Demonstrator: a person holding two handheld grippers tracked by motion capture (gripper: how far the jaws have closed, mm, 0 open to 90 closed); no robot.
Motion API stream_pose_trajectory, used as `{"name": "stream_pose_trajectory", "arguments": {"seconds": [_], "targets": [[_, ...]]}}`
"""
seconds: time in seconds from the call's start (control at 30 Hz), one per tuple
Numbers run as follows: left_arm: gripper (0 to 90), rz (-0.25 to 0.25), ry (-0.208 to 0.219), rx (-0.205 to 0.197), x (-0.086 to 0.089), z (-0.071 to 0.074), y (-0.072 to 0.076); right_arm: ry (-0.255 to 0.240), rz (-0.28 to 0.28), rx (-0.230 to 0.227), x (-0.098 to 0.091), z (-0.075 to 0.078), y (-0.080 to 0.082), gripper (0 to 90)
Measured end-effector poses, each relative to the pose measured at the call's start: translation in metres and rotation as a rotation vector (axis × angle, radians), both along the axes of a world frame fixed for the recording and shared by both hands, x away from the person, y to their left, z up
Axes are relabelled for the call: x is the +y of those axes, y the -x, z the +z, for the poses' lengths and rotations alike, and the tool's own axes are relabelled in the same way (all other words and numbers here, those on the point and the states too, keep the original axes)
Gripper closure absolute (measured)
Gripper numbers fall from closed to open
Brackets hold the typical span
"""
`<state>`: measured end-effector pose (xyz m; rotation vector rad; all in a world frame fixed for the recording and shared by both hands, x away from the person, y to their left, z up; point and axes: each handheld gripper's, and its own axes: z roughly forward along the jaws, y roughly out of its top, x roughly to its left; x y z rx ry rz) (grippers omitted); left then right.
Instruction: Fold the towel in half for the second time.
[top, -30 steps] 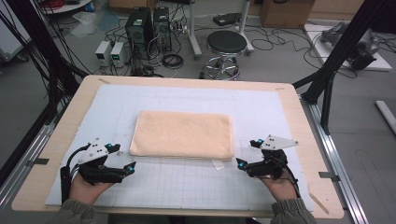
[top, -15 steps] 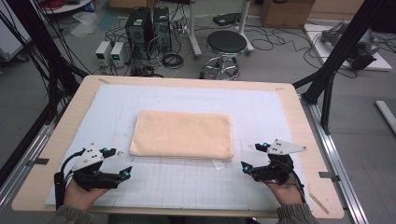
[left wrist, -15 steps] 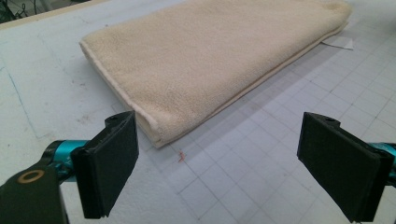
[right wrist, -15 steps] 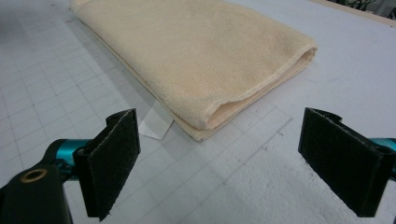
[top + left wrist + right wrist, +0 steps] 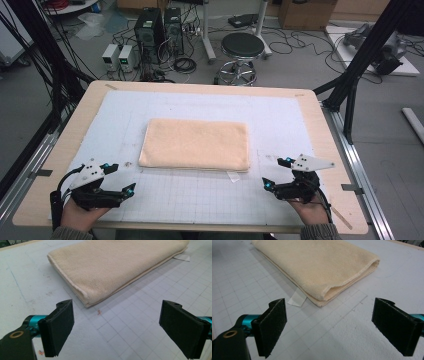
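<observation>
Cream folded towel (image 5: 195,144) lies flat in the middle of the white grid mat (image 5: 200,192), so with your left gripper (image 5: 116,181) and right gripper (image 5: 276,173) both wide open and empty, slide each low under a near corner before you squeeze.

Towel (image 5: 195,144): soft beige terry cloth, fuzzy nap w/ stitched hem. Mat (image 5: 200,195): matt white, gridded, scuffed. Table (image 5: 320,125) edge: pale wood; jaw pads rough black foam.

Grey floor strewn with black cables (image 5: 292,37), round black stool (image 5: 242,46) beyond the far edge, black computer towers (image 5: 160,22) far left, cardboard box (image 5: 305,12) far right
</observation>
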<state>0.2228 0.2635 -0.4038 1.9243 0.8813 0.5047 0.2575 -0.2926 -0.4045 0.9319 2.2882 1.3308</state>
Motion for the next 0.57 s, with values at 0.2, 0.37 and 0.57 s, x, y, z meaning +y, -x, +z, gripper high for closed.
{"name": "stream_pose_trajectory", "arguments": {"seconds": [0.2,0.37,0.57], "targets": [[13.3,0.006,-0.005,0.011,0.006,-0.002,0.006,-0.001,0.001,0.007,-0.001,-0.002,0.004,12.0],[13.2,0.015,0.000,0.016,0.007,-0.004,0.010,-0.005,0.001,0.018,-0.002,-0.003,0.006,12.0],[13.3,0.006,-0.010,0.011,0.004,-0.004,0.012,0.000,0.004,0.013,-0.002,-0.005,0.009,12.0]]}}
